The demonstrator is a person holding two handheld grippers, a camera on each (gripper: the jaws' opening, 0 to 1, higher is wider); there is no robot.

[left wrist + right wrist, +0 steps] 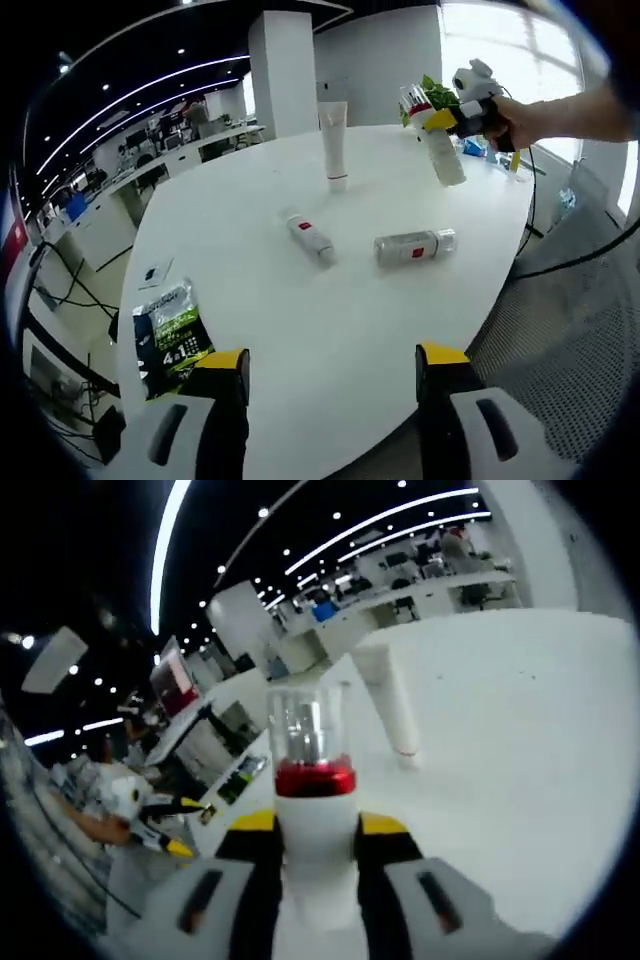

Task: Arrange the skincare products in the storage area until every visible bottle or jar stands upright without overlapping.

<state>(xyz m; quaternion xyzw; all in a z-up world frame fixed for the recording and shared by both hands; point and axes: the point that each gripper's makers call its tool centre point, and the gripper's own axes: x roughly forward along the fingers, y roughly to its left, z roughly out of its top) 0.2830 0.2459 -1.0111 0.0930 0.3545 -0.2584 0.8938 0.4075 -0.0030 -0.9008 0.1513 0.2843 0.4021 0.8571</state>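
My right gripper point(452, 116) hangs above the table's far right side, shut on a white bottle point(441, 152) with a red band and a clear cap. In the right gripper view that bottle point(313, 780) sits between the yellow-tipped jaws of the right gripper point(315, 832). A white tube point(335, 145) point(390, 705) stands upright on its cap on the white table point(300, 320). A small white bottle point(310, 238) and a clear bottle with a red label point(413, 246) lie on their sides mid-table. My left gripper point(332, 362) is open over the near edge, holding nothing.
A green and black packet point(170, 330) and a small card point(155, 272) lie on the table's left side. A person's hand point(530, 118) holds the right gripper. Cables run along the floor at left, and desks and a white pillar point(285, 70) stand behind.
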